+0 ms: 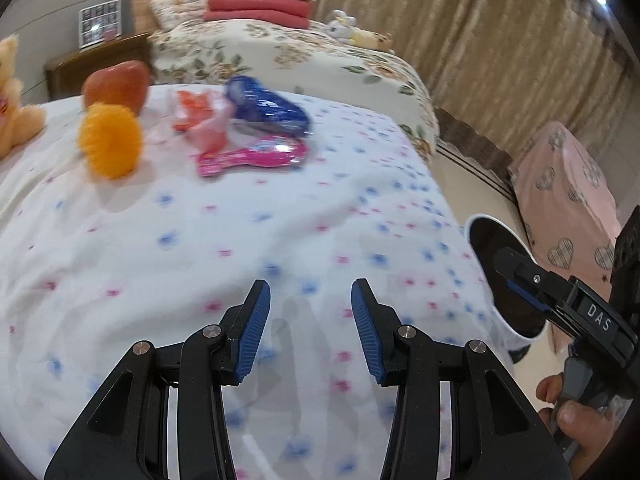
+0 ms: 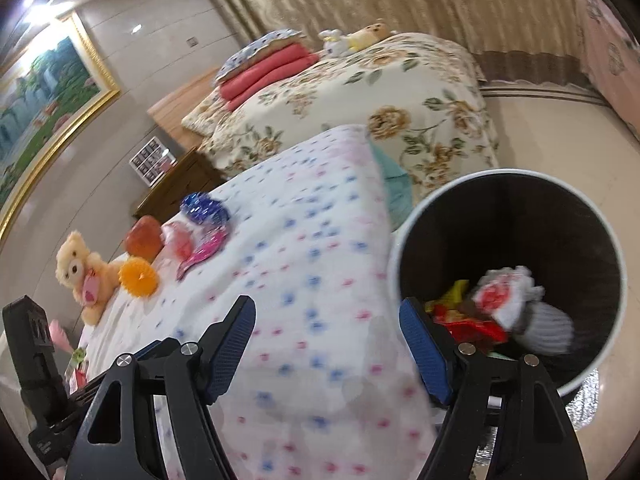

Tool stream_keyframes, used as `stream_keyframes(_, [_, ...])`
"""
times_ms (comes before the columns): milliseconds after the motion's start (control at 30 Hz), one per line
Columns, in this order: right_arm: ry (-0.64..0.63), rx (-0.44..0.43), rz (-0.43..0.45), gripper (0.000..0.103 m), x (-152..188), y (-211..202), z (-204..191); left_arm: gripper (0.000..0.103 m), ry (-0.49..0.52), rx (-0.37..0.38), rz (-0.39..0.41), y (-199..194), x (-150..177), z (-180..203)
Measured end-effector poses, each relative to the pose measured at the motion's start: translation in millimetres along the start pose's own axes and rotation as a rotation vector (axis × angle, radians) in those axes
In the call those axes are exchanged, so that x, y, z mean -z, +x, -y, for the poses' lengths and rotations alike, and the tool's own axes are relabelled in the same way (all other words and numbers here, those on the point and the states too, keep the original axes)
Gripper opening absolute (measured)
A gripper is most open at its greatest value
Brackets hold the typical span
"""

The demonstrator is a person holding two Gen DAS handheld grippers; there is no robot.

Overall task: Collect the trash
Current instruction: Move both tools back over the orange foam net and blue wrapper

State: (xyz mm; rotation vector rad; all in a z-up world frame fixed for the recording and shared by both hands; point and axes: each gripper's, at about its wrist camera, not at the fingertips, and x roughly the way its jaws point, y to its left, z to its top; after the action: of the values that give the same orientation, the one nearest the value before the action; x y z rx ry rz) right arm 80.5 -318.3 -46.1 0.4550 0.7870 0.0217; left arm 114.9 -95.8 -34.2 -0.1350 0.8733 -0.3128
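Here both grippers, left gripper (image 1: 311, 330) and right gripper (image 2: 327, 350), gape wide, empty, over the bed (image 1: 280, 216); bin (image 2: 404, 240) stands beside for wrappers (image 1: 264, 108).

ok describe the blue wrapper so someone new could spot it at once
Start at the near bed with the white dotted blanket and look to the cluster of things at its far end. The blue wrapper is the shiny crinkled packet lying just behind the pink packet; it is the only dark blue thing there.
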Motion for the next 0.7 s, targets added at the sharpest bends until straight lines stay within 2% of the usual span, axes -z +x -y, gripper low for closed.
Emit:
stream_keyframes(467, [-0.122, -0.085, -0.071, 0.076, 7, 50, -66, 0.042, -0.11, -0.105, 0.036, -10, -6, -75])
stream_keyframes(700, [-0.155, -0.1, -0.094, 0.076, 4, 68, -84, 0.042, -0.151, -0.141, 0.044, -8, -12, -100])
